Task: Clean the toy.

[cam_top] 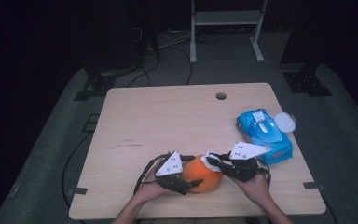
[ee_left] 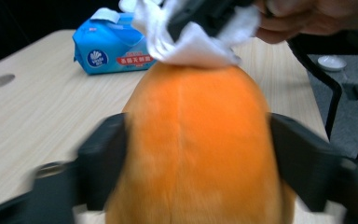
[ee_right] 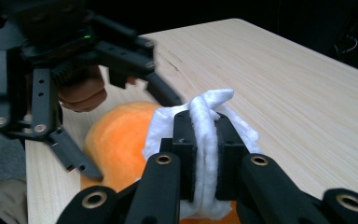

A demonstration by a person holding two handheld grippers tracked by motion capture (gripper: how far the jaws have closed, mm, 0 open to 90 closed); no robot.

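An orange rounded fruit (cam_top: 203, 176) (ee_left: 196, 140) (ee_right: 116, 130) lies near the table's front edge. My left gripper (cam_top: 193, 171) (ee_left: 196, 158) comes at it from the left, with one black jaw against each side of it, shut on it. My right gripper (cam_top: 210, 161) (ee_right: 205, 140) reaches in from the right. It is shut on a folded white wipe (cam_top: 209, 160) (ee_left: 191, 42) (ee_right: 207, 121), and the wipe rests on the far, upper end of the fruit. The fruit's underside is hidden.
A blue pack of wet wipes (cam_top: 263, 135) (ee_left: 112, 49) lies at the right of the wooden table (cam_top: 168, 116), its lid flap up. A white round lid (cam_top: 285, 121) sits just beyond it at the edge. A cable hole (cam_top: 221, 96) is near the far edge.
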